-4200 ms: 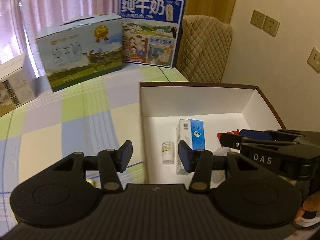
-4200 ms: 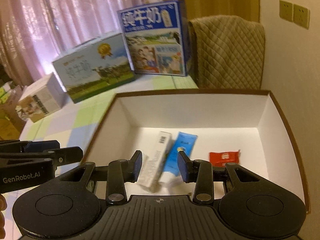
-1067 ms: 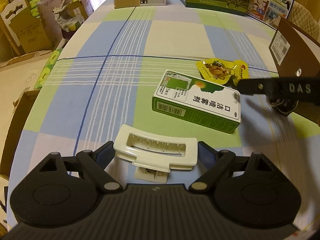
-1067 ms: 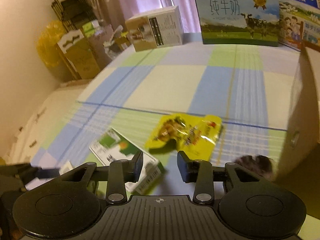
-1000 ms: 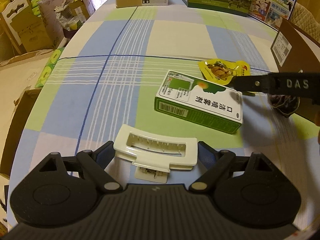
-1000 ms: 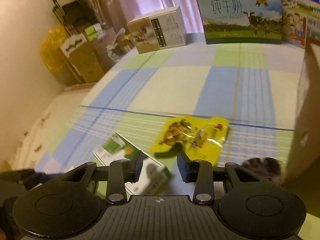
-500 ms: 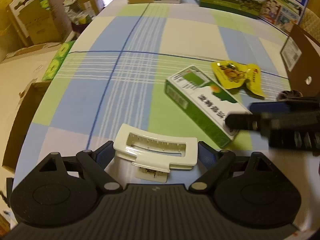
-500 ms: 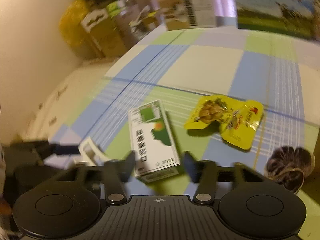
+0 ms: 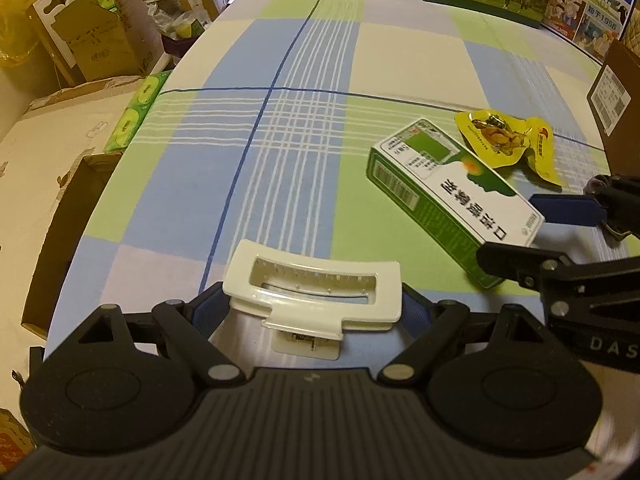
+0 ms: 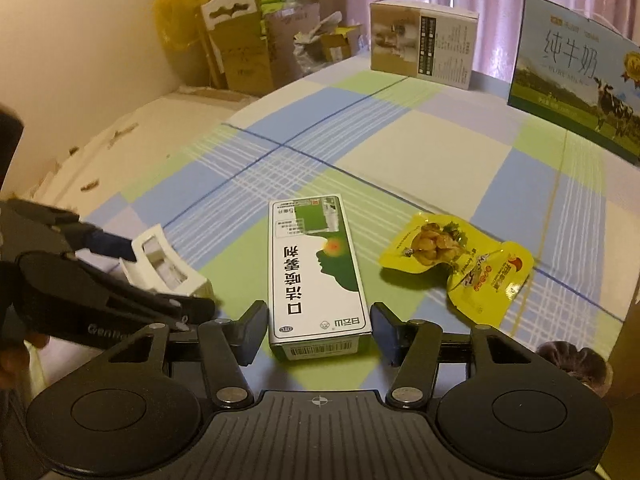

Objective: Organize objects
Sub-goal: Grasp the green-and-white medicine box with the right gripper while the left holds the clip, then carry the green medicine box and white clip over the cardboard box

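Left gripper [image 9: 312, 312] clamped on a white hair clip [image 9: 316, 292], held above the checked tablecloth [image 9: 280, 128]. Right gripper [image 10: 318, 330] spread wide, fingers flanking the near end of a green box [image 10: 316, 272] without touching. Yellow snack packet [image 10: 456, 264] just beside the box, flat on the cloth.

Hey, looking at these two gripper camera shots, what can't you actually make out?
- Brown box: left wrist view, cut off by the right edge; contents unseen.
- Dark round object: right wrist view, partly behind the right hand-held gripper; identity unclear.
- White hair clip: underside hidden by the left hand-held gripper.
- Green box: small print unreadable.
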Demonstrator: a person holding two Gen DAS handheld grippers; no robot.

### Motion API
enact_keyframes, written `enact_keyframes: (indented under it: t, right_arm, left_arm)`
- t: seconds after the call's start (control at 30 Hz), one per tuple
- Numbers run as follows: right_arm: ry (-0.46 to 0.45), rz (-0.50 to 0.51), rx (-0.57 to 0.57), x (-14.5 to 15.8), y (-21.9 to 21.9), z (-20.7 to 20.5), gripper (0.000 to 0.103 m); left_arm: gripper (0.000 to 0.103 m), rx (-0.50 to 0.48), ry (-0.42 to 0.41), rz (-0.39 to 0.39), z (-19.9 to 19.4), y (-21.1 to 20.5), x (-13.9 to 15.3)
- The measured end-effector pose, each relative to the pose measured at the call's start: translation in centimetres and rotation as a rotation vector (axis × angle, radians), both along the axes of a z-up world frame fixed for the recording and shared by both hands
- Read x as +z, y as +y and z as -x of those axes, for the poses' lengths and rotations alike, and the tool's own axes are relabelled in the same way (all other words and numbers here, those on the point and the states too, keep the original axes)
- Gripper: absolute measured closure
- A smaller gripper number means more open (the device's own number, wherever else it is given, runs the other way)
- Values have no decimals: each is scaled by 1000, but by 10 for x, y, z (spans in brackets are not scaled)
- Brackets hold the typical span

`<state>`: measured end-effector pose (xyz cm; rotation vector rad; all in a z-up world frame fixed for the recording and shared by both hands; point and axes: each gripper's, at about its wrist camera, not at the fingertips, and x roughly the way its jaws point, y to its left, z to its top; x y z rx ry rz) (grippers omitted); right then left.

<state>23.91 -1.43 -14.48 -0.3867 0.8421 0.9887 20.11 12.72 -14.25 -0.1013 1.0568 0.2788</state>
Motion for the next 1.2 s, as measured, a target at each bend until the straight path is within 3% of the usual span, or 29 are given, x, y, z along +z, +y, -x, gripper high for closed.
enact_keyframes:
  t: [0.3, 0.6, 0.8, 0.93, 1.2]
  right_arm:
    - [53, 163, -101, 11, -36, 7, 51]
    - [100, 255, -197, 13, -73, 34, 51]
    - [55, 211, -200, 16, -80, 45, 50]
    - [44, 170, -199, 13, -74, 41, 42]
    - [6, 150, -192, 3, -66, 35, 42]
  left_arm:
    - [18, -57, -5, 2, 2, -10, -1]
    - [18, -173, 4, 17, 13, -42, -1]
    - [18, -240, 8, 42, 17, -60, -1]
    - [18, -237, 9, 36, 17, -62, -1]
    - [18, -225, 5, 26, 14, -60, -2]
